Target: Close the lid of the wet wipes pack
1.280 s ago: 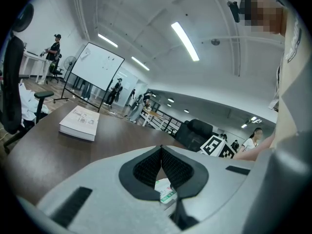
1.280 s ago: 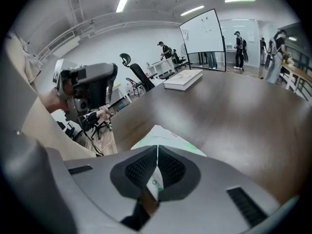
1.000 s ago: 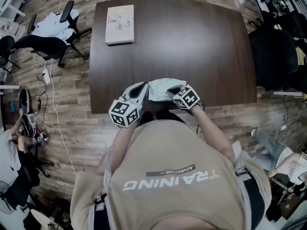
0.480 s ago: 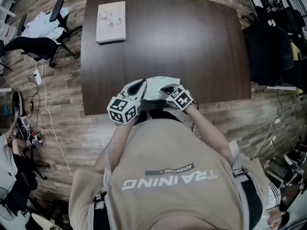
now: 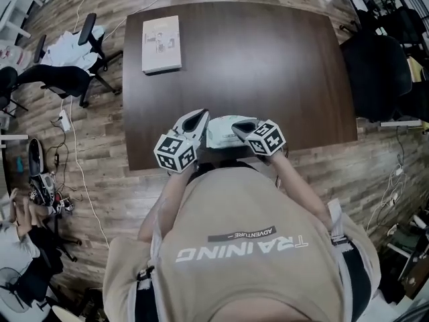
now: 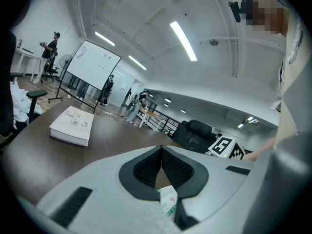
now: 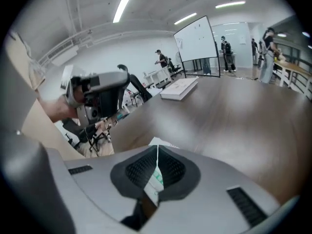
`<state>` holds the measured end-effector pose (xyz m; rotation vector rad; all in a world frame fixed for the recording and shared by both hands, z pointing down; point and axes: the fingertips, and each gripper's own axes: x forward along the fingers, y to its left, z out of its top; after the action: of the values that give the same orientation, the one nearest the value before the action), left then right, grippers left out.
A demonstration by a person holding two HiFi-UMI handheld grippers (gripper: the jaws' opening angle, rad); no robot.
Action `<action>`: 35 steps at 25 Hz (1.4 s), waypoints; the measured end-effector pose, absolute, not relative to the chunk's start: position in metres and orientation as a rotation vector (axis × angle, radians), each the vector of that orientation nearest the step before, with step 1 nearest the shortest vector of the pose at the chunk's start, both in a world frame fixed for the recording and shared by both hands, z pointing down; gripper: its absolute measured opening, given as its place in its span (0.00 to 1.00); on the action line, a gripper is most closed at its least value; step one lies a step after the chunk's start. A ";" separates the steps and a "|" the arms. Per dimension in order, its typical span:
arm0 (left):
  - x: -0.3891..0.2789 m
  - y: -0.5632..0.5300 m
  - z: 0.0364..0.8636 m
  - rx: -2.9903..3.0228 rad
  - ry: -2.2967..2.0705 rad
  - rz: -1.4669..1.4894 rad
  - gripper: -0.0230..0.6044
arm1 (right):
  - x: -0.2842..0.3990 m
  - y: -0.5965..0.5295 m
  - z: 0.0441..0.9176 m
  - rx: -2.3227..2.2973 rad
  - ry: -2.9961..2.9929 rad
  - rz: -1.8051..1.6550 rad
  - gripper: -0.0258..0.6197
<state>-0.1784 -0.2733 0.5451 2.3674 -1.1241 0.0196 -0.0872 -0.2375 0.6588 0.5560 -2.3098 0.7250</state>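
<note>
The wet wipes pack (image 5: 225, 130), white with pale green print, is held just over the front edge of the dark table (image 5: 268, 66). My left gripper (image 5: 199, 119) is shut on the pack's left end, and a corner of the pack (image 6: 168, 202) shows behind its closed jaws (image 6: 161, 149). Shut on the pack's right end is my right gripper (image 5: 240, 127), with a thin edge of the pack (image 7: 155, 179) pinched between the pads. The lid is hidden from me in every view.
A white book (image 5: 161, 35) lies at the table's far left corner, also seen as the book (image 6: 72, 126) in the left gripper view. Office chairs (image 5: 67, 62) stand left of the table, dark chairs (image 5: 375, 72) to the right. Cables run over the wooden floor.
Both grippers keep their hold on the pack at the table's front edge. The head camera has shifted a little, and the pack looks slightly more bunched between the grippers.
</note>
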 end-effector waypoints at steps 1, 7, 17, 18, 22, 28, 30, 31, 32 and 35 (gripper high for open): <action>-0.183 -0.276 0.543 2.364 -1.141 0.017 0.05 | -0.086 -0.243 0.648 0.585 -2.345 0.750 0.07; -0.193 -0.304 0.508 2.427 -1.194 -0.012 0.05 | -0.077 -0.280 0.588 0.681 -2.419 0.463 0.07; -0.192 -0.342 0.424 2.648 -1.237 -0.009 0.05 | -0.077 -0.345 0.473 0.950 -2.612 0.176 0.07; -0.192 -0.345 0.417 2.675 -1.238 0.002 0.05 | -0.077 -0.352 0.461 0.988 -2.624 0.137 0.07; -0.196 -0.353 0.388 2.751 -1.283 0.021 0.05 | -0.076 -0.367 0.422 1.089 -2.681 0.028 0.07; -0.214 -0.362 0.340 2.831 -1.373 -0.019 0.05 | -0.071 -0.380 0.350 1.258 -2.816 -0.076 0.07; -0.219 -0.366 0.323 2.850 -1.433 -0.028 0.05 | -0.070 -0.382 0.331 1.270 -2.838 -0.131 0.07; -0.221 -0.367 0.314 2.855 -1.464 -0.043 0.05 | -0.070 -0.382 0.322 1.271 -2.849 -0.153 0.07; -0.223 -0.368 0.305 2.857 -1.494 -0.066 0.05 | -0.071 -0.383 0.314 1.272 -2.863 -0.170 0.07; -0.226 -0.366 0.281 2.851 -1.558 -0.151 0.05 | -0.073 -0.382 0.293 1.275 -2.908 -0.204 0.07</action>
<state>-0.2256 -0.3663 0.2807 2.8514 -1.5582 -0.1510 -0.0730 -0.3825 0.2927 1.2749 -2.9081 -0.2041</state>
